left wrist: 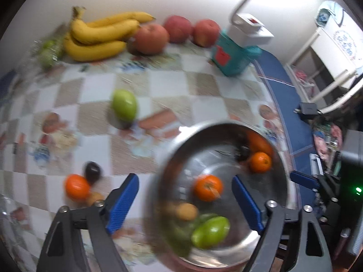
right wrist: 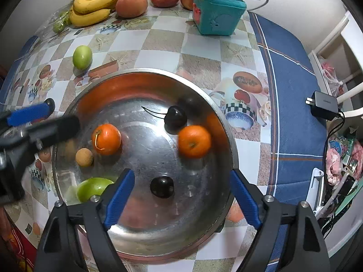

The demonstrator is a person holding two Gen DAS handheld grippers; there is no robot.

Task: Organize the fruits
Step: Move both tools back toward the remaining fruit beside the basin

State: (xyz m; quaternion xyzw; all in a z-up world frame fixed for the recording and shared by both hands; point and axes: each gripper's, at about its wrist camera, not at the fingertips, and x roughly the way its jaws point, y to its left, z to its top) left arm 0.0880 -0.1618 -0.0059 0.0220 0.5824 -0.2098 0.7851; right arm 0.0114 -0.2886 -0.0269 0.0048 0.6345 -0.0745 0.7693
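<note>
The sorting is judged to be partly done: several small fruits have already been gathered in the steel bowl (right wrist: 145, 238), while others are left out on the bench (right wrist: 204, 52). In the right wrist view the bowl is seen directly below and ahead of the right hand-held gripper (right wrist: 181, 195), whose blue jaws are spread wide with nothing between them but the bowl floor. Inside the bowl are found two orange fruits, one ahead and left (right wrist: 106, 138) and one ahead and right (right wrist: 194, 141), a dark cherry with a stem (right wrist: 175, 117) just beyond them, a second dark fruit (right wrist: 162, 186) lying between the jaws but not touched, a small tan fruit (right wrist: 84, 157) to the left, and a green fruit (right wrist: 93, 188) partly hidden behind the left jaw. The left hand-held gripper (left wrist: 186, 201) is likewise held open and empty, over the bowl's left rim. Left of that gripper, on the bench, an orange fruit (left wrist: 76, 187), a dark plum-like fruit (left wrist: 92, 171) and a tan one (left wrist: 94, 198) are clustered together, and a loose green fruit (left wrist: 124, 104) lies farther ahead. At the far edge the bananas (right wrist: 95, 4), the large red apples (right wrist: 131, 4) and a bagged green item (right wrist: 60, 22) are untouched, beside a teal box (right wrist: 215, 15); whether these belong in the bowl cannot be told.
</note>
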